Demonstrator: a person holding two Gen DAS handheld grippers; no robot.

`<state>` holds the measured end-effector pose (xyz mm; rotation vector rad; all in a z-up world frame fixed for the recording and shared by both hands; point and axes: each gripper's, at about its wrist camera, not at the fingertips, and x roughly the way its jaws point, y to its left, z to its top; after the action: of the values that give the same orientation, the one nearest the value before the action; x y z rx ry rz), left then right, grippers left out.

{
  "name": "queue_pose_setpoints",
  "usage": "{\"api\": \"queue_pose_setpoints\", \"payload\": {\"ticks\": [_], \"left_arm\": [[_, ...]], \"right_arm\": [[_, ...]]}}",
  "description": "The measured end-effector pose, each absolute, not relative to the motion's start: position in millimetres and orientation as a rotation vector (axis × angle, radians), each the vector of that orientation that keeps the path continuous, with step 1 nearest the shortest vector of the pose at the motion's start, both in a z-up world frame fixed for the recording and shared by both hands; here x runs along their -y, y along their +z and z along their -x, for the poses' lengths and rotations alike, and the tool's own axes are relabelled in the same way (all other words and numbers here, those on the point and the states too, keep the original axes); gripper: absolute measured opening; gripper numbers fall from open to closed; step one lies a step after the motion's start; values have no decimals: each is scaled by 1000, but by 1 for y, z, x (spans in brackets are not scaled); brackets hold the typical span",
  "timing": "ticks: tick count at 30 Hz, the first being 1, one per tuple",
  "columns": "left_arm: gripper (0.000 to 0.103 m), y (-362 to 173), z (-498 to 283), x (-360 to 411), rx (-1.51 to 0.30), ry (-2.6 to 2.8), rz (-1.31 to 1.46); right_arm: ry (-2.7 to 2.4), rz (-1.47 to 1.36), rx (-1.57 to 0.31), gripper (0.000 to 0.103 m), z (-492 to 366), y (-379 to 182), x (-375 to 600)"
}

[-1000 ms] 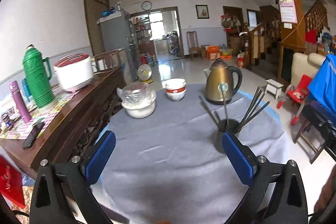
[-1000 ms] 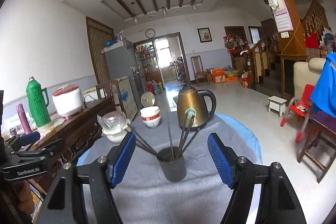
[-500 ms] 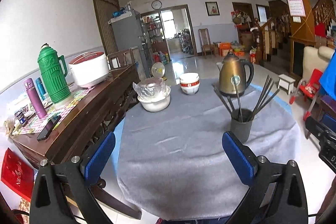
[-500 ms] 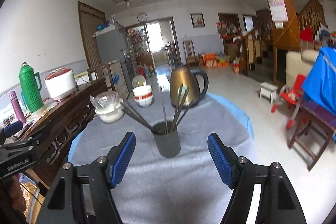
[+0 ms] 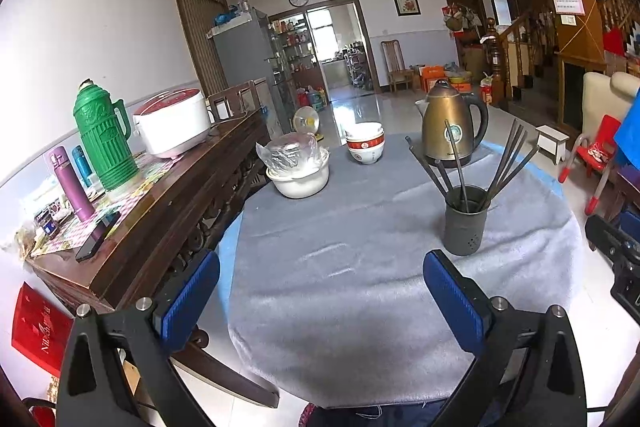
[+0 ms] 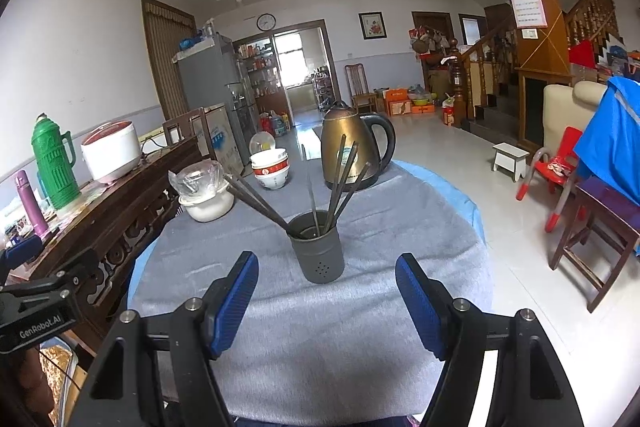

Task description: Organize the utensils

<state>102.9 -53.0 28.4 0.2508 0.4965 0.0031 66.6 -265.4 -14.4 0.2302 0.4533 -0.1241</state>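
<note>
nearest the lens, left gripper [image 5: 320, 301] with blue pads [image 5: 191, 297] spread wide apart, nothing between them, hovering over the near edge of the round table [image 5: 360, 307] draped in a grey cloth. likewise right gripper [image 6: 326, 303], jaws parted wide and empty, blue pads [image 6: 234, 297] flanking the view of the holder without touching it. at the left edge of the right wrist view, part of the left gripper's black frame; at the right edge of the left wrist view, part of the right gripper's frame.

just beyond the right gripper, upright on the cloth, dark grey utensil holder [image 6: 317, 247] with small holes low on its wall; in the left wrist view, same holder [image 5: 466, 219] right of centre. inside it, dark chopsticks [image 6: 340, 183], fanned out and leaning against the rim in several directions, one group tilted far left, others tilted right.

further back on the cloth, white lidded pot [image 5: 298, 169] with a clear plastic cover on top, left of centre. beside it, well apart, stacked white bowls with red bands [image 5: 365, 145]. right of the bowls, bronze electric kettle [image 5: 452, 123] with black handle, at the far edge of the table.

left of the table, dark wooden sideboard [image 5: 160, 211] carrying a green thermos [image 5: 105, 135], a white rice cooker [image 5: 172, 123], a purple bottle [image 5: 70, 183] and a black phone [image 5: 98, 235].
</note>
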Motion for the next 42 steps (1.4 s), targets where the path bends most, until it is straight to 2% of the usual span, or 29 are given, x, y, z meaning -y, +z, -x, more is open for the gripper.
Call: {"api": "queue_pose_setpoints", "payload": {"ticks": [42], "left_arm": [[101,23,-104,30,-520,35,-189]], "right_arm": [[-116,-204,-452,75,-69,-16,247]]}}
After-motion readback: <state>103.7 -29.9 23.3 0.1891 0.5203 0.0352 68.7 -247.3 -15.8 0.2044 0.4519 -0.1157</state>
